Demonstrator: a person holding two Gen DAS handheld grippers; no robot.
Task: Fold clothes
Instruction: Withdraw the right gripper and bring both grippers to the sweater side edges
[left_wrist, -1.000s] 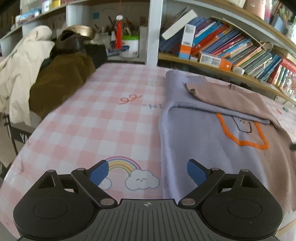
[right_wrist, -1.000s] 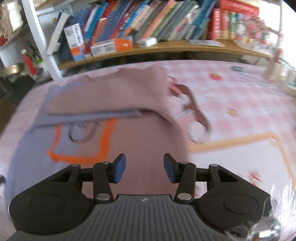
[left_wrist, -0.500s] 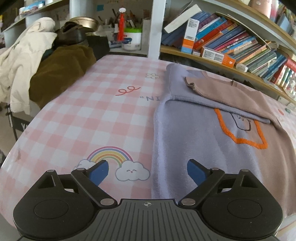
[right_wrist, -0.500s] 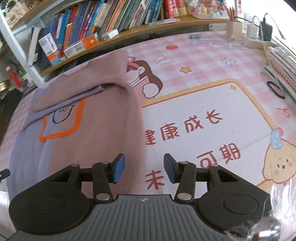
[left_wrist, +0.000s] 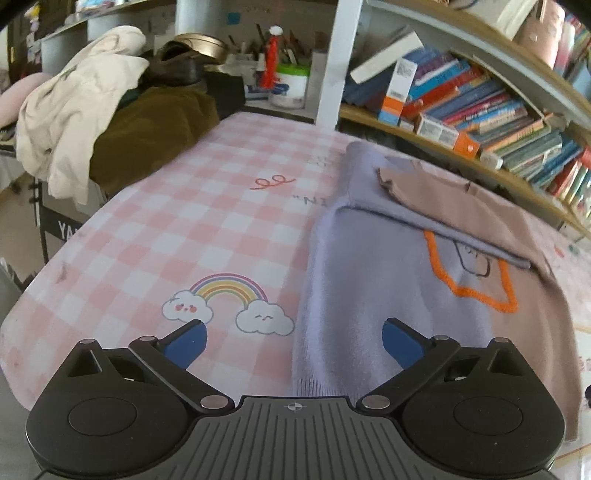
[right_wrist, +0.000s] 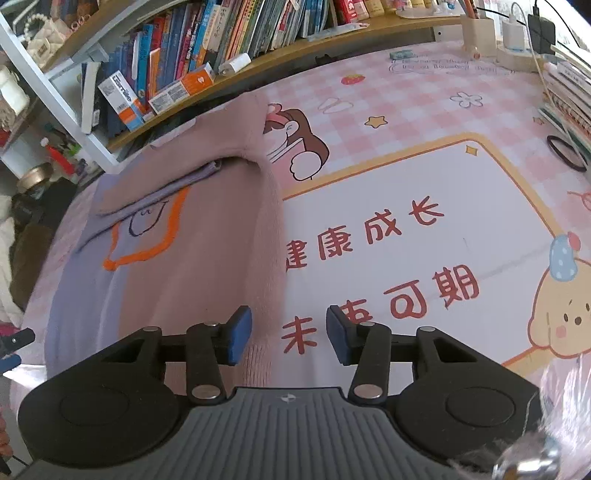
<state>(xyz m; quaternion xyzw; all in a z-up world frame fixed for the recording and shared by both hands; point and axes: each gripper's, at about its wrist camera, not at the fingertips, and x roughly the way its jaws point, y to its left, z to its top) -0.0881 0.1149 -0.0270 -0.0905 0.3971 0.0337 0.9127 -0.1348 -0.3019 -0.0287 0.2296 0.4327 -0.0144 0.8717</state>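
Left tool (left_wrist: 291, 341): spread wide, empty, above hem of lilac-and-mauve knitted sweater (left_wrist: 388, 280). Right tool (right_wrist: 290, 334): partly open, closing, empty, over hem's right edge. Sweater flat on pink-checked surface (left_wrist: 177, 229), long axis toward bookshelf (right_wrist: 207, 48).

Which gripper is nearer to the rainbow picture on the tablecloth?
Left. The left gripper hovers just before the rainbow picture; the right gripper is at the sweater's other edge.

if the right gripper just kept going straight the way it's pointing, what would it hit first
Most likely the pink right edge of the sweater, where it meets the printed table mat. The right gripper, its jaws closing on nothing, straddles that edge; depth is unclear, so it could land on bare mat.
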